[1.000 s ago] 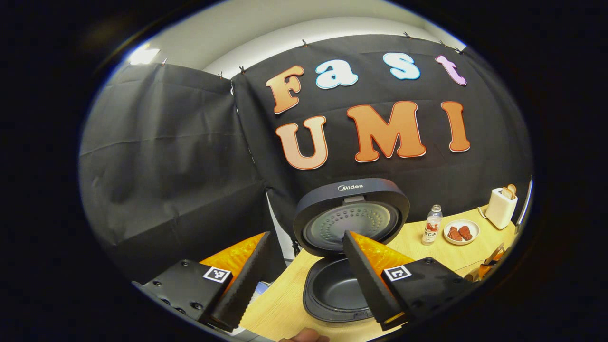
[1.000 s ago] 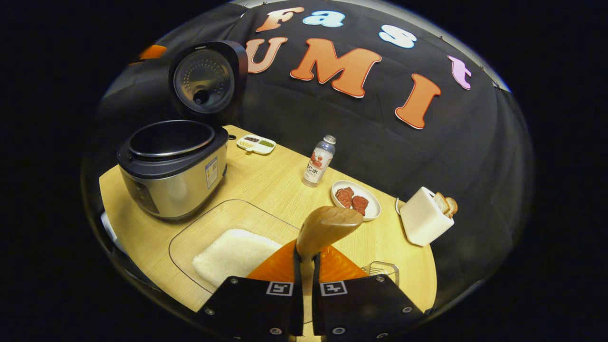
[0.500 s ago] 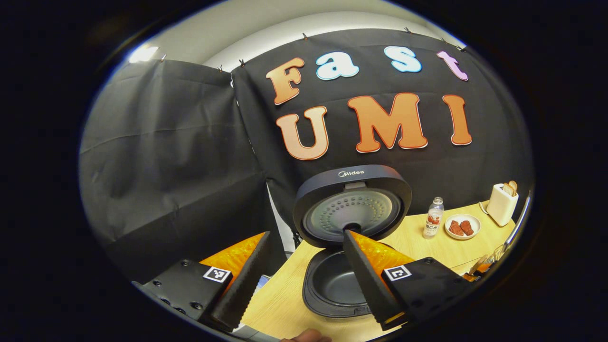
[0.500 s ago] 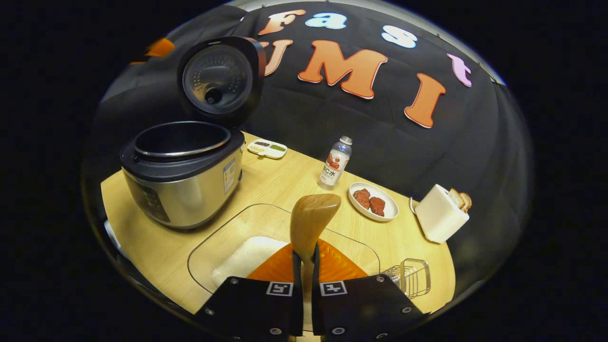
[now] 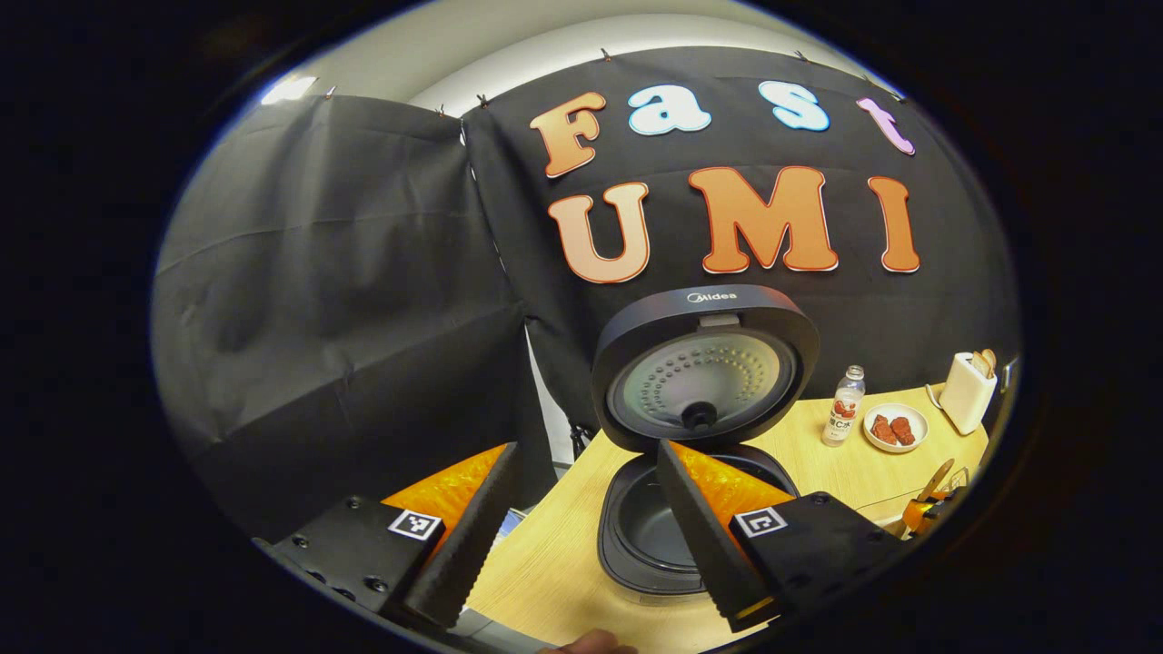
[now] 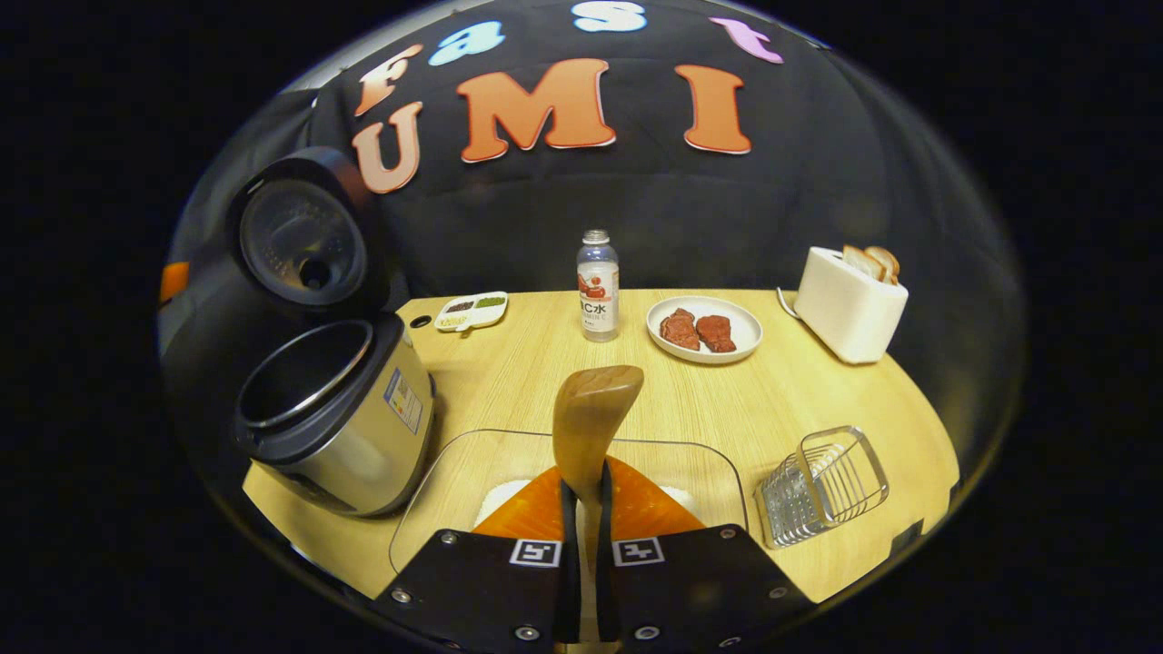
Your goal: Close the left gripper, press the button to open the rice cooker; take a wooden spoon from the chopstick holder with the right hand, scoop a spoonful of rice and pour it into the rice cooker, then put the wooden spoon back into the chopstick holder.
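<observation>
Wooden spoon [image 6: 595,409] pinched in right gripper [image 6: 582,495] above rice tray [image 6: 454,472]; left gripper [image 5: 581,536] spread.

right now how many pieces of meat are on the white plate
2. Both lie side by side on the white plate behind the wooden spoon: left piece nearer the water bottle, right piece nearer the toaster. None seem hidden.

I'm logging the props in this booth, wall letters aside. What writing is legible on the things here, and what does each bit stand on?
"Midea": on the upper rim of the raised rice cooker lid, in the left gripper view.
The bottle has a printed label, too small to read with certainty.
The sticker on the rice cooker is too small to read.
No other readable text.
</observation>
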Demonstrator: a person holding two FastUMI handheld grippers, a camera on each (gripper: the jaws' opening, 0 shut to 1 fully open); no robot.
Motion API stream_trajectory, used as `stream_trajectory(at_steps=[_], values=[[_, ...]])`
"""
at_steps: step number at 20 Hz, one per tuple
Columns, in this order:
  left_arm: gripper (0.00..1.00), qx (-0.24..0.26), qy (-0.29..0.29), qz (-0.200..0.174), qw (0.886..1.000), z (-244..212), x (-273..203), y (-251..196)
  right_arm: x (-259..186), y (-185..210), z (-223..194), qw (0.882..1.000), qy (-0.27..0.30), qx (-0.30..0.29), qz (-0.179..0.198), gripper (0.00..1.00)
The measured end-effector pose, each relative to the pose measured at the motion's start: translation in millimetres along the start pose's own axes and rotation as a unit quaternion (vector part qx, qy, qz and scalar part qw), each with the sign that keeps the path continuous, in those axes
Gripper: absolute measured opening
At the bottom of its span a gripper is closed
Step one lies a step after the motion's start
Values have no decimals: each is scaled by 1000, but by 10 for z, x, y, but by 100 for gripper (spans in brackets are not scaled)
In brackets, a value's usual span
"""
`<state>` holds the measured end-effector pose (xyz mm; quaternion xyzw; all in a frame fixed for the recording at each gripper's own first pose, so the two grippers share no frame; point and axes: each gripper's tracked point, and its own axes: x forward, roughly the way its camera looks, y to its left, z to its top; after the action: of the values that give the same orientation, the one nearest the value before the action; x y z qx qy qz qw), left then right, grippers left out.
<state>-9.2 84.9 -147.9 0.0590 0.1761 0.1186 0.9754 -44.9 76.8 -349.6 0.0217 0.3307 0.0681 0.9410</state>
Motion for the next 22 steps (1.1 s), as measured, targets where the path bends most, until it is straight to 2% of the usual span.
stream_trajectory(at_steps=[6, 9, 10, 12, 14, 15, 18, 19, 21, 22], values=[[100, 12, -1, -20, 1000, 21, 68, -75, 51, 79, -12, 995, 30, 93, 16, 6], [100, 20, 1, -26, 999, 0, 104, -100, 74, 188, -15, 987, 42, 151, 41, 6], [96, 21, 1, -28, 999, 6, 114, -108, 68, 206, -7, 985, 43, 163, 46, 6], [96, 23, 2, -28, 999, 18, 121, -114, 89, 199, -5, 981, 45, 181, 51, 6], [96, 23, 1, -27, 999, 23, 120, -89, 114, 196, -8, 975, 55, 209, 60, 6], [100, 24, 2, -26, 999, 22, 126, -77, 125, 192, -13, 971, 59, 224, 64, 6], [100, 29, 4, -23, 999, 17, 111, -82, 130, 199, -12, 960, 66, 259, 81, 6], [96, 30, 5, -23, 999, 18, 106, -83, 140, 184, -21, 958, 68, 265, 86, 6], [100, 32, 5, -23, 999, 19, 88, -106, 126, 156, -52, 951, 74, 283, 99, 7], [96, 34, 4, -24, 999, 42, 83, -121, 117, 141, -62, 947, 75, 294, 107, 7]])
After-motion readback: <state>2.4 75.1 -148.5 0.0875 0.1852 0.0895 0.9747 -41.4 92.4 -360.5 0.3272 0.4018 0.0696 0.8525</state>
